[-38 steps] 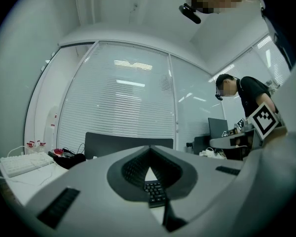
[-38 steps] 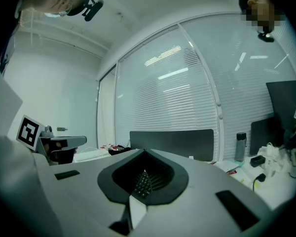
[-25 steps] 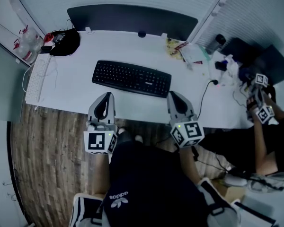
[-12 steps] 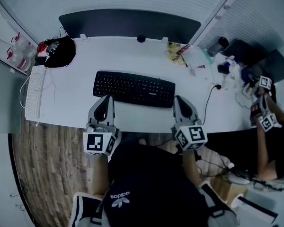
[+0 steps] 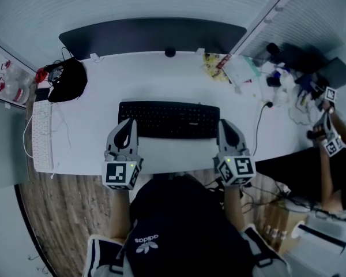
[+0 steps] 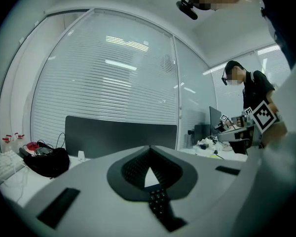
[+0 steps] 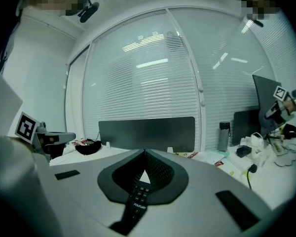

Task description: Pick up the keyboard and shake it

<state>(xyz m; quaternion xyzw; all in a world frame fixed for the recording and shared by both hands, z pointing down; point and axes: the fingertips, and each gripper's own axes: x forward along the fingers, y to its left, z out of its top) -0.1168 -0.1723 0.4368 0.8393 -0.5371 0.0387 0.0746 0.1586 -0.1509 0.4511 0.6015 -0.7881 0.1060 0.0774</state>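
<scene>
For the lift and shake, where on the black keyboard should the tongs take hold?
Pinch the keyboard by its near long edge, one grip close to each end, coming in from the person's side. It lies flat across the desk, and the left tongs and right tongs sit shut at those corners, so they must open first.

Black keyboard [image 5: 169, 120] flat on white desk [image 5: 98, 131]

Left gripper [image 5: 128, 124] is sitting at the near-left corner of the keyboard [image 5: 169, 119] and right gripper [image 5: 226, 124] at its near-right corner. Both are pointing away from the person, close to level with noses dipping slightly. Jaws on each are lying closed together, tips meeting, gripping nothing. Forearms [image 5: 233, 203] are reaching forward on either side of the torso.
</scene>
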